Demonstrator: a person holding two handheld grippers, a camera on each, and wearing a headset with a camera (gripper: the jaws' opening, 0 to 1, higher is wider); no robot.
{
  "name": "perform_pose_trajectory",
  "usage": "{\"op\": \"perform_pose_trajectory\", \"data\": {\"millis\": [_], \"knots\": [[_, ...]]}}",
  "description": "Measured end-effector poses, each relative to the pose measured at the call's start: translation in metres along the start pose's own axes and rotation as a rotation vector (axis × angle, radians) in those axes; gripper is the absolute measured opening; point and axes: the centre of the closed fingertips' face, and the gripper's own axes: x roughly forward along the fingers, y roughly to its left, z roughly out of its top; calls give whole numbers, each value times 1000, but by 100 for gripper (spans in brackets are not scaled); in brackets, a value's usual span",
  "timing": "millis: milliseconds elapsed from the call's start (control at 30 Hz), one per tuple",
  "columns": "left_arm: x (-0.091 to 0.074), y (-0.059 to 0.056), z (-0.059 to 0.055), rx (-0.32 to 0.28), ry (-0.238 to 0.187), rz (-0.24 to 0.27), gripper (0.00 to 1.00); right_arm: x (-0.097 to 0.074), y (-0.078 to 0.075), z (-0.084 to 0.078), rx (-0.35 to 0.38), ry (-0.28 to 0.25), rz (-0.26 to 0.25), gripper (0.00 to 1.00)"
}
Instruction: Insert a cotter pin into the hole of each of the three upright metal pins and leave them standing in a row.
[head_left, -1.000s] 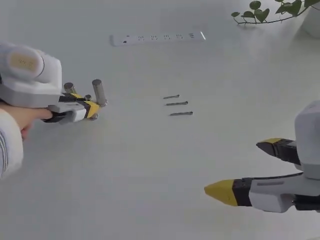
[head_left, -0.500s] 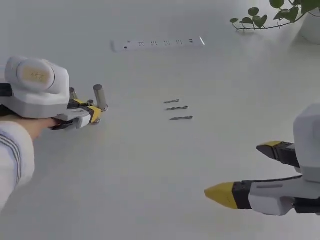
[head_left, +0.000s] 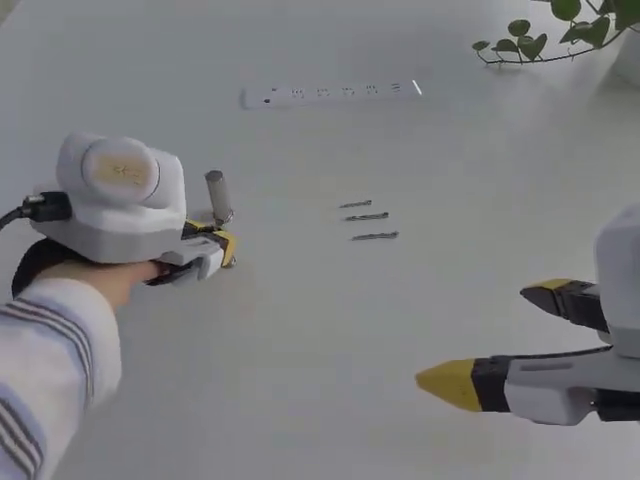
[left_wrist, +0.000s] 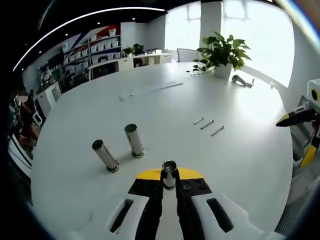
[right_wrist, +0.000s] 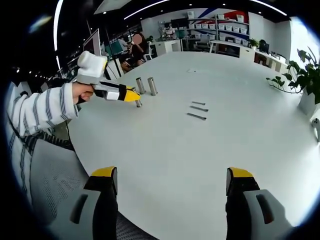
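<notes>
My left gripper (left_wrist: 169, 186) is shut on a short upright metal pin (left_wrist: 169, 172), held near its top between the yellow-tipped jaws. Two more metal pins (left_wrist: 134, 141) (left_wrist: 105, 155) stand just beyond it on the white table. In the head view the left gripper (head_left: 222, 248) sits at the left with one pin (head_left: 218, 197) standing behind it. Three cotter pins (head_left: 367, 216) lie side by side mid-table, apart from both grippers. My right gripper (head_left: 490, 340) hovers open and bare at the lower right, far from the pins.
A white power strip (head_left: 330, 93) lies at the far side of the table and a potted plant (head_left: 560, 25) trails in at the far right corner. Wide bare tabletop (head_left: 330, 330) separates the two grippers. A person's striped sleeve (head_left: 50, 370) holds the left gripper.
The left gripper has shifted a little right and nearer with the pin in its jaws, and its body now covers one standing pin. The right gripper has stayed put.
</notes>
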Motion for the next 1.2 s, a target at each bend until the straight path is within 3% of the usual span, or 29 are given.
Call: {"op": "perform_pose_trajectory", "data": {"millis": [200,367,533,767,1200], "knots": [[-11,-26,-2,4,-13,-23,5,-1,2,-1,1,-4,3,88],[-13,-38,-4,-17,-20,-17,5,-2,3,-1,2,-8,4,88],[-15,-50,-10,0,-6,-26,5,-2,4,3,13,-26,13,88],[-17,-59,-22,8,12,-35,5,0,9,3,6,-27,23,88],[-14,-69,-31,1,27,-39,5,0,12,0,-5,-25,30,91]]}}
